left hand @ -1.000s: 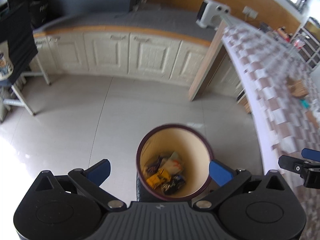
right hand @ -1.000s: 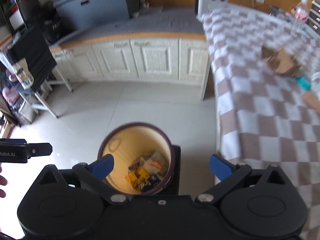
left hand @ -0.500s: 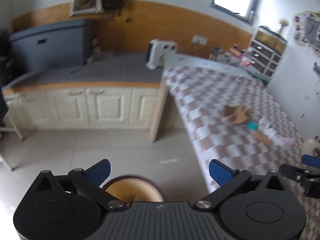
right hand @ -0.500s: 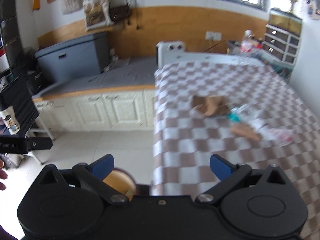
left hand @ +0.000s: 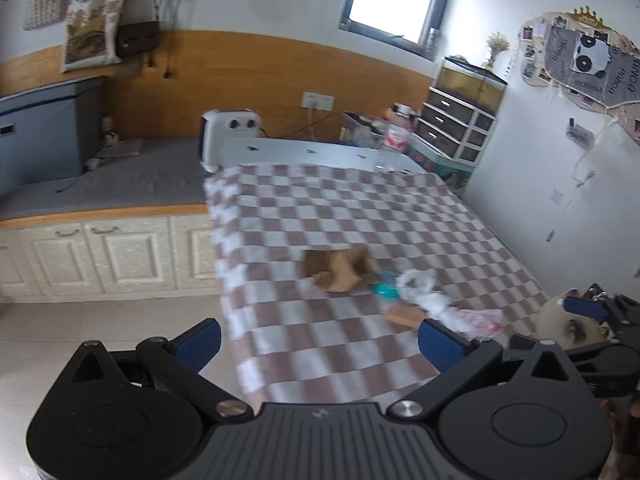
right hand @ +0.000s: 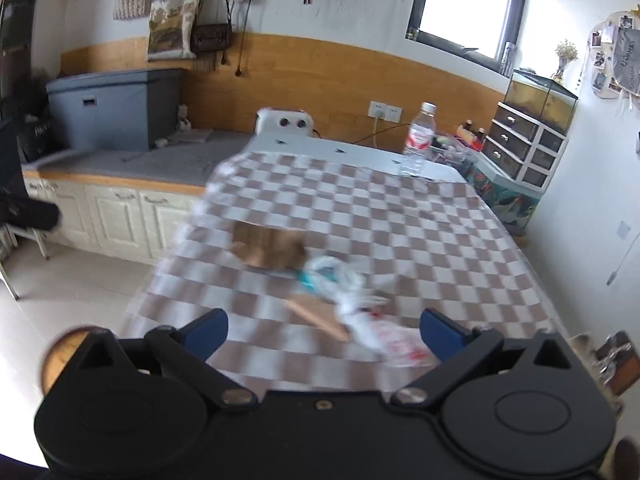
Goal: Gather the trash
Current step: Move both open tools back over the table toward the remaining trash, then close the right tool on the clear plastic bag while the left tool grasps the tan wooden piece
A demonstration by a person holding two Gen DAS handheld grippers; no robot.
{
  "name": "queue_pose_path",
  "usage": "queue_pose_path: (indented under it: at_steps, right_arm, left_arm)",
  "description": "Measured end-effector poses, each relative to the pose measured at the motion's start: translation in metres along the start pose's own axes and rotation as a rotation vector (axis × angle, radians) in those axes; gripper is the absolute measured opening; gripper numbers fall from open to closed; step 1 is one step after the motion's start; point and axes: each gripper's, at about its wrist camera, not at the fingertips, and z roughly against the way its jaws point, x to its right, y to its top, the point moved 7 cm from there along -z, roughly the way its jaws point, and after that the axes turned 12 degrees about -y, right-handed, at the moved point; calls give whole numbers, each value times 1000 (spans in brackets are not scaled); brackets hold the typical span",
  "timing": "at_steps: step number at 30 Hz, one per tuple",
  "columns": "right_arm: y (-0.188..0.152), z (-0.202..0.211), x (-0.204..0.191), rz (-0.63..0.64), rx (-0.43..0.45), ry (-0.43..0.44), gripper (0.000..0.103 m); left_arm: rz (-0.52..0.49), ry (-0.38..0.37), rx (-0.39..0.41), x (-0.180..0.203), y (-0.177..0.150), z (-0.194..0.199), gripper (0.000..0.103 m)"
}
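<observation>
Motion blur smears the trash; bin mostly hidden.

Daylight enters from window ahead, overexposed. Motion blur smears checked cloth just beyond the fingers. Fisheye bends frame edges.

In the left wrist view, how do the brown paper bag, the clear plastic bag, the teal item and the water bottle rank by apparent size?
1. Brown paper bag
2. Clear plastic bag, close to the paper bag, so this order is unsure
3. Water bottle, farther away, likely bigger in reality
4. Teal item
</observation>
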Motion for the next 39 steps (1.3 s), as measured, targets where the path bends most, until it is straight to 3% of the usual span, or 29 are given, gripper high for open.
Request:
queue_pose_path:
  at_steps: [8, 15, 18, 23, 26, 30, 34, 39]
  right_arm:
    - [-20, -75, 45, 211, 47, -23, 84]
    - [-57, -133, 14, 551, 74, 23, 75]
    - [-66, -148, 6, 610, 75, 37, 61]
    - [-66, -157, 13, 513, 49, 69, 31]
    - [-66, -152, 20, 439, 37, 86, 23]
    - [-65, -144, 31, 331, 9, 86, 21]
    - [-66, -136, 48, 188, -35, 63, 21]
    - [-70, -125, 64, 68, -61, 48, 21]
  left_arm:
    - [96, -66, -63, 44, 5, -67, 103]
    - [217, -74, -128, 57, -1, -116, 98]
    - [270, -76, -154, 59, -6, -136, 94]
    - [381, -78, -185, 59, -15, -174, 85]
    - [444, -45, -203, 55, -22, -202, 80]
    - [476, 46, -212, 51, -28, -237, 76]
    - [440, 153, -216, 51, -29, -267, 76]
    - [260, 265, -212, 62, -25, -295, 76]
